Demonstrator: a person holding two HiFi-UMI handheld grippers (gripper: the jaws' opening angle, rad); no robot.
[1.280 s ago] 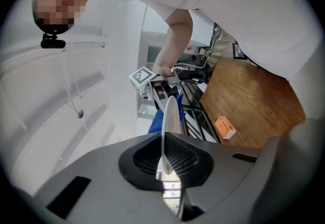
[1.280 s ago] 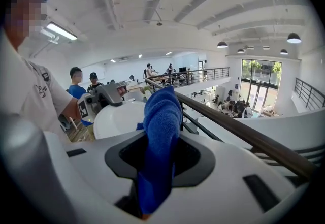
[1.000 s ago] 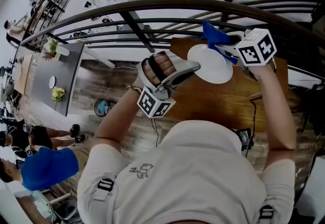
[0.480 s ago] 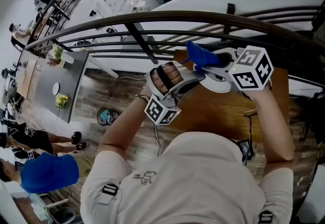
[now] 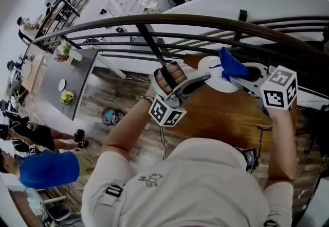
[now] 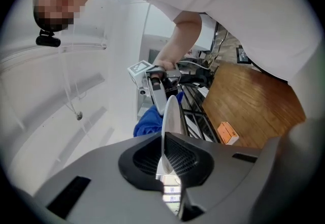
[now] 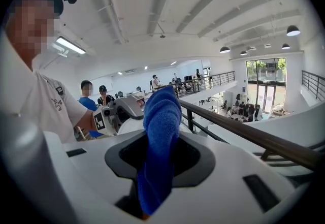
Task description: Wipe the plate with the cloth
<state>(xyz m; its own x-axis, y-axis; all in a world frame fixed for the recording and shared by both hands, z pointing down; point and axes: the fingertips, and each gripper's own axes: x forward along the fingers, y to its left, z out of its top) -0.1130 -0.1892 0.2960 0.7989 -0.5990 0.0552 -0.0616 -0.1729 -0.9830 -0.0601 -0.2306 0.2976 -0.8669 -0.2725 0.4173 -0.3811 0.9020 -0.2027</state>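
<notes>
- Above the far edge of the desk [image 5: 226,112], close to the railing [image 5: 154,21], the white plate [image 5: 215,77] hangs in the air. The nearly closed jaws of the left gripper [image 5: 201,79] pinch it by its rim.
- The right gripper [image 5: 240,80] is clamped on a bunched blue cloth [image 5: 232,65], which sits at the plate's face (whether it truly touches, I can't say).
- The risk, as I see it, is that a firm push against so thin a rim hold could lever the plate out, onto the desk or past the railing.
- The cloth might also slide from its jaws.
- The left forearm reaches forward with its gripper level. The right arm is stretched out, its gripper tipped slightly down.
</notes>
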